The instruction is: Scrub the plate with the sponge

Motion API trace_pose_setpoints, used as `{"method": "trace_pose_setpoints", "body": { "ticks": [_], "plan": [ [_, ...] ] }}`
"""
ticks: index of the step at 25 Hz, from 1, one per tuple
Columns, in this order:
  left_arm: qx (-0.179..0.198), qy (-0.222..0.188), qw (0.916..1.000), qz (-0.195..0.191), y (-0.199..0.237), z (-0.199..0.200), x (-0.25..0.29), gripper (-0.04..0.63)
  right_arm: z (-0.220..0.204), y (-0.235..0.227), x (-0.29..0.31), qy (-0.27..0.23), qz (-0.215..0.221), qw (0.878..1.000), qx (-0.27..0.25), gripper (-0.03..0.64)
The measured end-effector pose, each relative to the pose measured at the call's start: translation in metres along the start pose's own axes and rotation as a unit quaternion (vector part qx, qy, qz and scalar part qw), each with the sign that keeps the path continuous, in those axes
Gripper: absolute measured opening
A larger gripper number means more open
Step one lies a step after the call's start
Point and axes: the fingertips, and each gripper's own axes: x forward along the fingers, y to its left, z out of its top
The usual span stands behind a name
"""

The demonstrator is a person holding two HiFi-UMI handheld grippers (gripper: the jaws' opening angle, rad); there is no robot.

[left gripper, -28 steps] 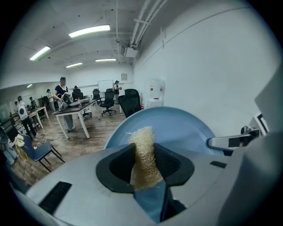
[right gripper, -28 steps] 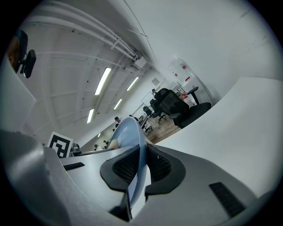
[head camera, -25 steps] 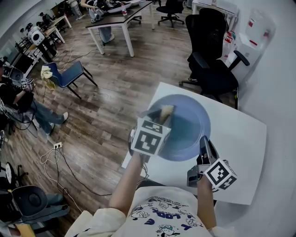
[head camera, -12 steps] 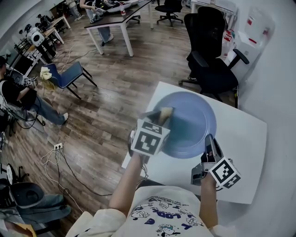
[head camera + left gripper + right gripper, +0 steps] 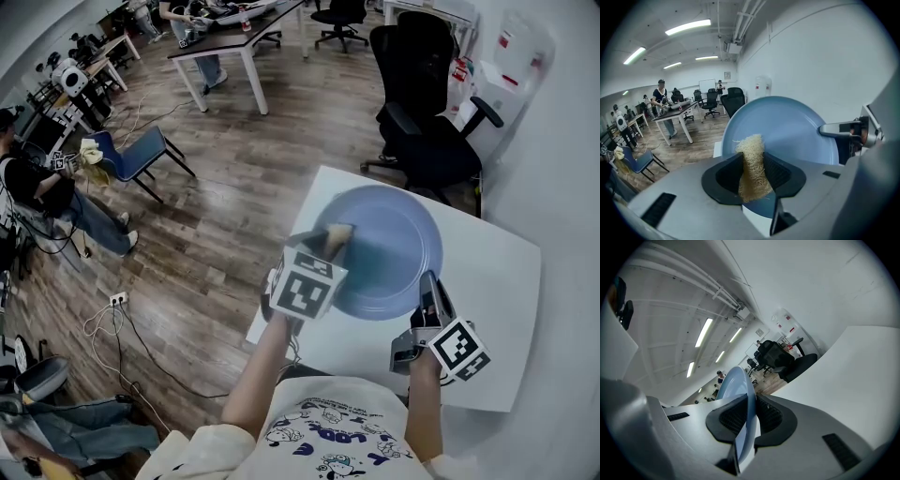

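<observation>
Right gripper [image 5: 749, 417]: jaws clamped on the near rim of the round pale-blue plate [image 5: 389, 246].
Left gripper [image 5: 753, 177]: jaws pinching a tan fibrous sponge [image 5: 752, 161], its tip at the plate's left side.
Plate: over the white square table [image 5: 492, 281].
Beyond: black office chair [image 5: 427, 112].

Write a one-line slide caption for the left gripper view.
Left gripper, shut on a fibrous sponge, faces the blue plate held at its rim by the right gripper.
</observation>
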Motion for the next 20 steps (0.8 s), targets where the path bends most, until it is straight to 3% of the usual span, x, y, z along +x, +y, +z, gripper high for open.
{"method": "trace_pose_setpoints", "body": {
  "ticks": [20],
  "plan": [
    [0.018,0.032,0.999,-0.025,-0.021,-0.023,0.005,0.14,-0.003,-0.009,0.003,0.002,-0.013,1.0,0.007,0.037]
  ]
}}
